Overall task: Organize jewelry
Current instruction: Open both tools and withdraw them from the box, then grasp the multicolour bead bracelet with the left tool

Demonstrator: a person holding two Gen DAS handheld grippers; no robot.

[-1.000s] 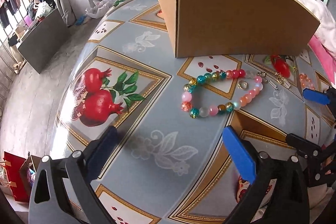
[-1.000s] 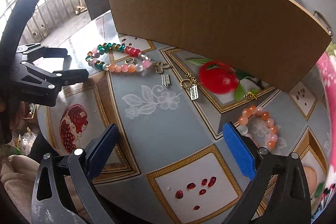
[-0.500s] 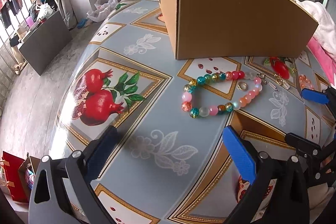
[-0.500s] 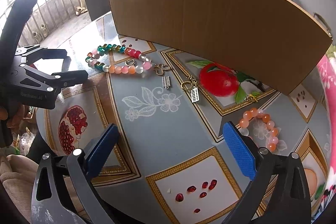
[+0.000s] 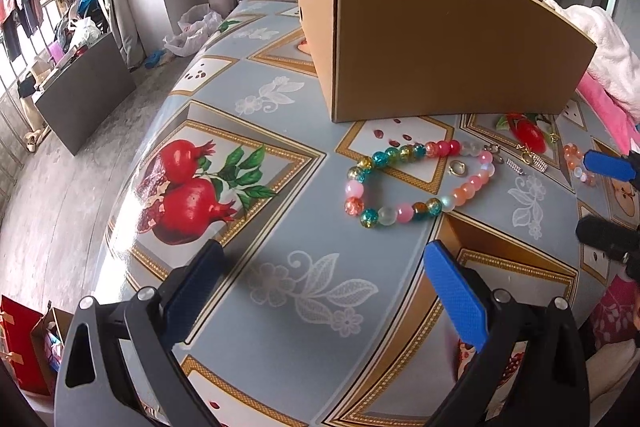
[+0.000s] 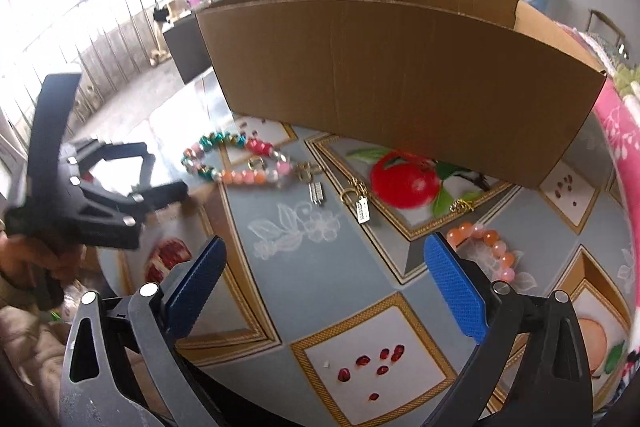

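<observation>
Left gripper (image 5: 320,291) and right gripper (image 6: 324,279): both spread wide, empty, above the table (image 5: 280,307) near its front edge. Mid-table: multicolour bead bracelet (image 5: 416,183) ringing a gold ring (image 5: 457,169), small charms (image 6: 340,195) just beside it, orange bracelet (image 6: 486,247) toward the right edge. Far side: open cardboard box (image 6: 400,83), unmarked; no legible writing anywhere.
</observation>
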